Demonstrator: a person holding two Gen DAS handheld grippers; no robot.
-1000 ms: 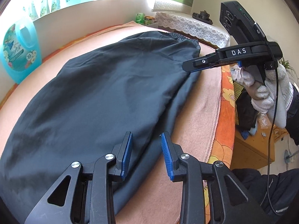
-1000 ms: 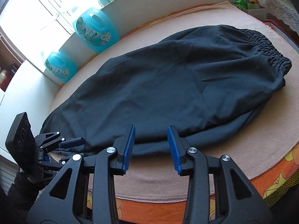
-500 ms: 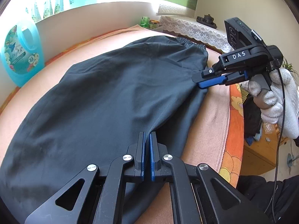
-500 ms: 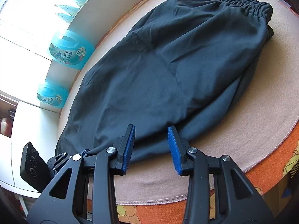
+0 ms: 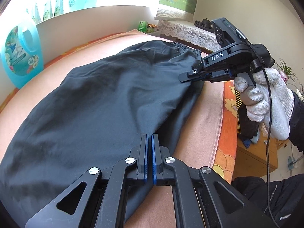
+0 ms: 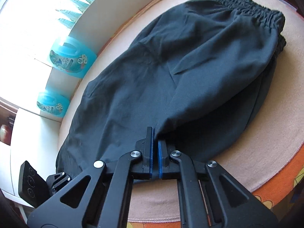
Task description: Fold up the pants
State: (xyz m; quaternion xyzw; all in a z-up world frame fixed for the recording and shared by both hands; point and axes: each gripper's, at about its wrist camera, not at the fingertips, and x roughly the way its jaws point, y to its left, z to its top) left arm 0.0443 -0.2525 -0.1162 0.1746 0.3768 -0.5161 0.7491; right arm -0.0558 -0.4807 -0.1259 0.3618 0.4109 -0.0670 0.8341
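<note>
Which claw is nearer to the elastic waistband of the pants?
Right. The right claw grips the pants edge near the waistband; the left claw grips the same edge farther away.

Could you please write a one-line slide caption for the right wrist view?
Right gripper shut on the near edge of dark pants spread over a pink blanket.

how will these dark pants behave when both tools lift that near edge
Probably floppy: the pants pucker into a tent where the right tool pinches them. Likely light, since the left tool raises a fold on thin cloth. The unheld middle would probably sag, and the elastic waistband trail behind.
</note>
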